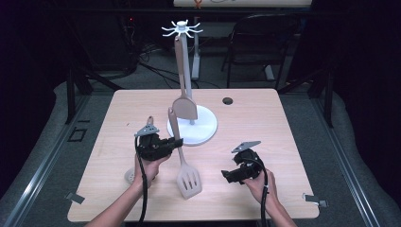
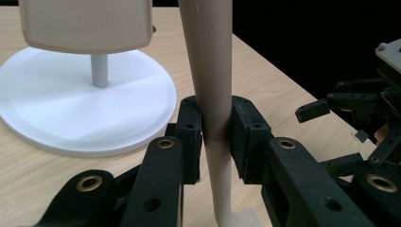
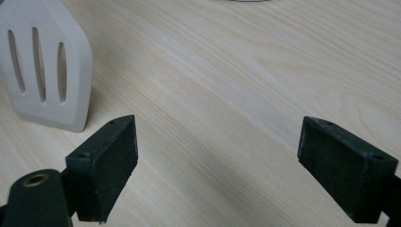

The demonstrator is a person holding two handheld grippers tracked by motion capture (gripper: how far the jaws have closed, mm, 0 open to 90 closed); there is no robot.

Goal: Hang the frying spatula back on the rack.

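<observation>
- We are clamping the left gripper (image 1: 176, 143) (image 2: 216, 137) on the handle of the slotted turner (image 1: 182, 156) (image 2: 213, 94), both pads pressing the shaft.
- The turner's slotted blade (image 3: 45, 66) is resting on the table (image 1: 265, 123) toward the near edge, its handle rising toward the stand (image 1: 189, 85).
- We are holding the right gripper (image 1: 227, 176) (image 3: 217, 165) low near the near right corner, jaws spread wide with bare wood between them.
- A solid spatula (image 1: 183, 90) (image 2: 87, 23) is hanging from the stand's hook crown, its blade just above the white base (image 1: 203, 130) (image 2: 71, 113).
- Another utensil (image 1: 130, 176) is lying partly hidden under our left hand (image 1: 149, 168).
</observation>
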